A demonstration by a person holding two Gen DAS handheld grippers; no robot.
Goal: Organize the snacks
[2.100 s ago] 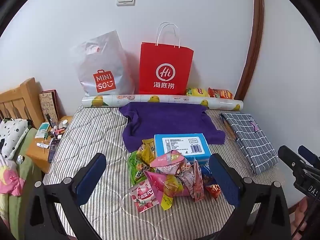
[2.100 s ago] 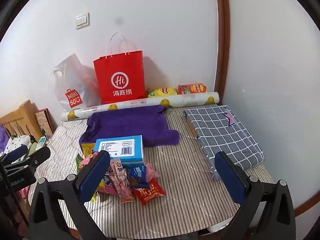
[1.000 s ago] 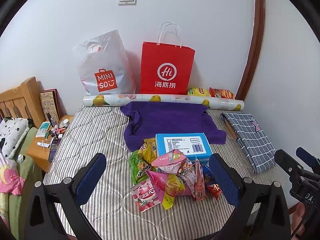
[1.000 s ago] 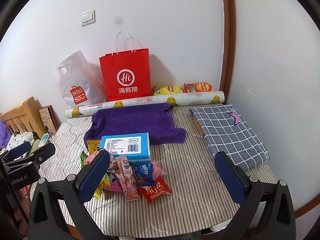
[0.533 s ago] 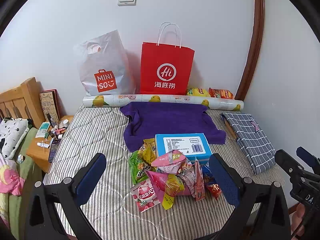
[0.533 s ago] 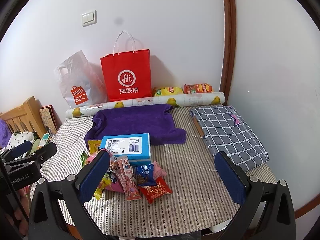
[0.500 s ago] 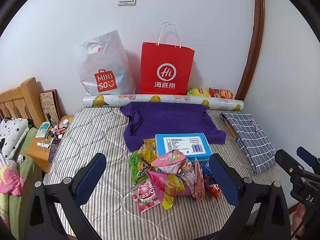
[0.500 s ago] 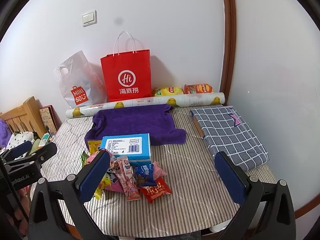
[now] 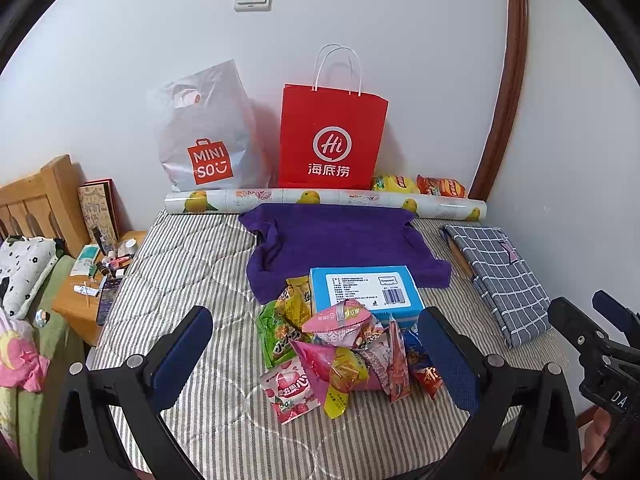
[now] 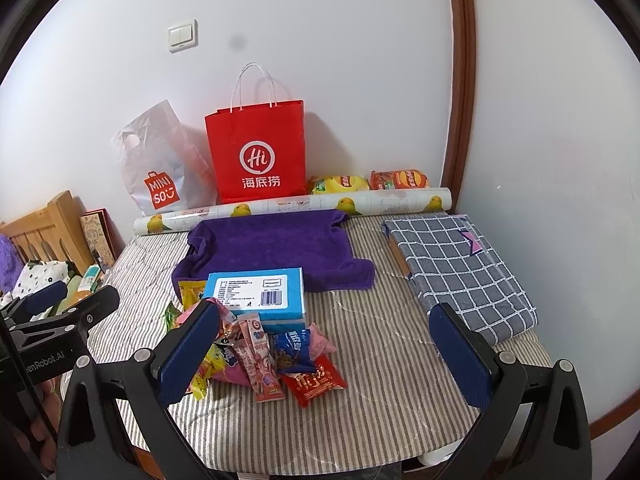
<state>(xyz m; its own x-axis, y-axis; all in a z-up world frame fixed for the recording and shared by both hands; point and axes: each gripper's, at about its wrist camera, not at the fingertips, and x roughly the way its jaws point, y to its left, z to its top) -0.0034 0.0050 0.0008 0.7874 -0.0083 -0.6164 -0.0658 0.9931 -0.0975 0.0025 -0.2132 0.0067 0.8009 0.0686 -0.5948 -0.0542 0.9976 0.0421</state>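
A heap of small snack packets (image 9: 340, 354) (image 10: 256, 354) lies on the striped mattress (image 9: 192, 268) in front of a blue box (image 9: 364, 290) (image 10: 258, 292). A purple towel (image 9: 340, 236) (image 10: 272, 248) is spread behind them. A red paper bag (image 9: 332, 136) (image 10: 258, 152) and a white MINISO bag (image 9: 204, 136) (image 10: 160, 168) stand against the wall. My left gripper (image 9: 316, 350) is open and empty, held above the near side of the heap. My right gripper (image 10: 324, 344) is open and empty, to the right of the heap.
A roll of printed paper (image 9: 324, 200) lies along the wall with two chip bags (image 10: 368, 182) behind it. A folded checked cloth (image 10: 460, 268) lies at the right edge. A wooden bedside stand with small items (image 9: 100, 276) and a headboard (image 9: 36, 204) are at the left.
Both grippers have drifted slightly; the right view has shifted a little so the scene sits further right. Nothing on the bed has moved.
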